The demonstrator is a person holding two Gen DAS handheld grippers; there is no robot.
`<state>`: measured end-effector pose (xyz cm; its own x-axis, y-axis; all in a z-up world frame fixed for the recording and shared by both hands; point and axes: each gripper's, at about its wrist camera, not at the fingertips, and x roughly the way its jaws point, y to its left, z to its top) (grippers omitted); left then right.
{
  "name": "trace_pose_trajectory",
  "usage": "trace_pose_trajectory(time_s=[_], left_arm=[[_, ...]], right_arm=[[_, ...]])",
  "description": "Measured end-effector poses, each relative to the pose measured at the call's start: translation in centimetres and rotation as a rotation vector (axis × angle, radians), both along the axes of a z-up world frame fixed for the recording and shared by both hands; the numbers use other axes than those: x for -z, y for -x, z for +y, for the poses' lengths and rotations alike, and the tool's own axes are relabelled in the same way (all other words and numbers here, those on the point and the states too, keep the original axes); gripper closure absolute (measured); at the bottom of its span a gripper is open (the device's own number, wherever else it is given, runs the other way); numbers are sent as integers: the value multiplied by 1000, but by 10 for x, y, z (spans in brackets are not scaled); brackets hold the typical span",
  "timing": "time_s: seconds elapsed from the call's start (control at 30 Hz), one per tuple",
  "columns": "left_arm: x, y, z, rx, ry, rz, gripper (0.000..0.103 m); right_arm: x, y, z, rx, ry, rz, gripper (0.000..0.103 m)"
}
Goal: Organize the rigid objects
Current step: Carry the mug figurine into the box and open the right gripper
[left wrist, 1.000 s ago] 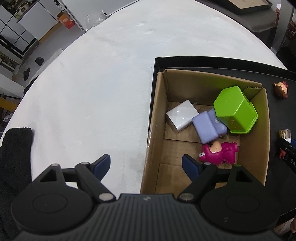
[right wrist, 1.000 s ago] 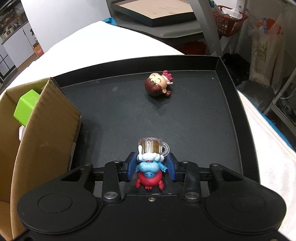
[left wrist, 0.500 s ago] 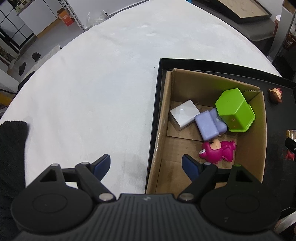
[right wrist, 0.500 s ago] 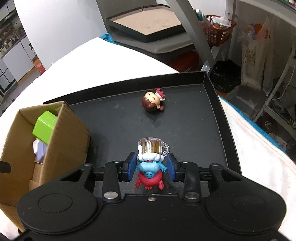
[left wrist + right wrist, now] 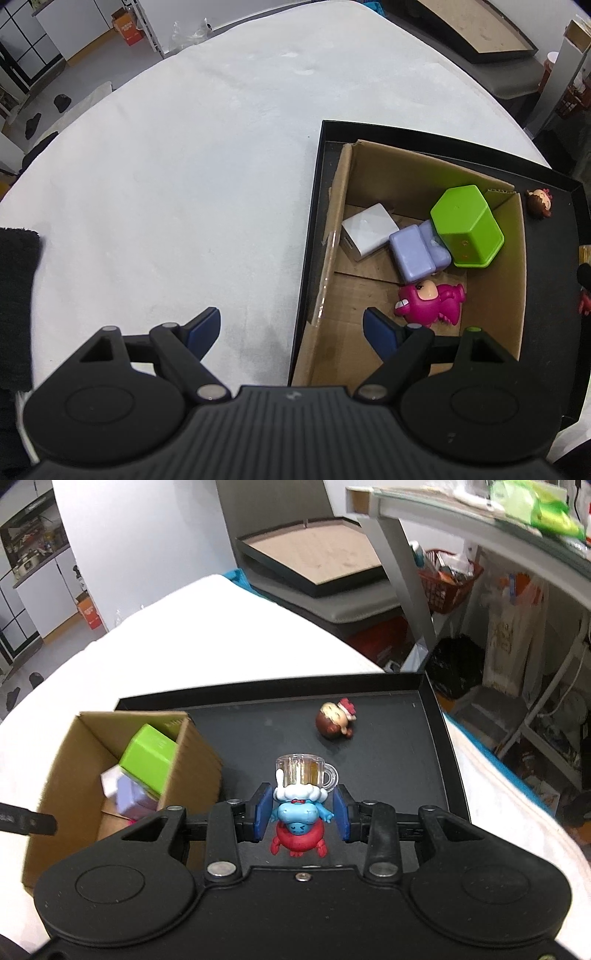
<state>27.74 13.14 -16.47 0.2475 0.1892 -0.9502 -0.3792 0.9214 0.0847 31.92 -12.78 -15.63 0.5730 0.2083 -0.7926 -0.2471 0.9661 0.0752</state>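
right jaws pinch the blue beer-mug figurine, left gripper spread empty; four items lie boxed in the cardboard box, brown-haired figurine left on the tray.

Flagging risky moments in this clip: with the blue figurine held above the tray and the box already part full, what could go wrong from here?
1. The right hand-held gripper pinches only the blue figurine's middle; its tall beer mug top could tip it out.
2. The cardboard box wall stands between the figurine and the inside; a low carry could clip it.
3. The green container leans on the purple block; a drop there may bounce.
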Motion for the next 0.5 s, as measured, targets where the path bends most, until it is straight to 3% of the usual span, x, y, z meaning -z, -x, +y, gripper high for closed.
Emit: trace_pose_trajectory(time_s=[0.5], left_arm=[[9,9,13,13,95,-42,23]], right_arm=[[-26,11,44,-76,11,-48,68]])
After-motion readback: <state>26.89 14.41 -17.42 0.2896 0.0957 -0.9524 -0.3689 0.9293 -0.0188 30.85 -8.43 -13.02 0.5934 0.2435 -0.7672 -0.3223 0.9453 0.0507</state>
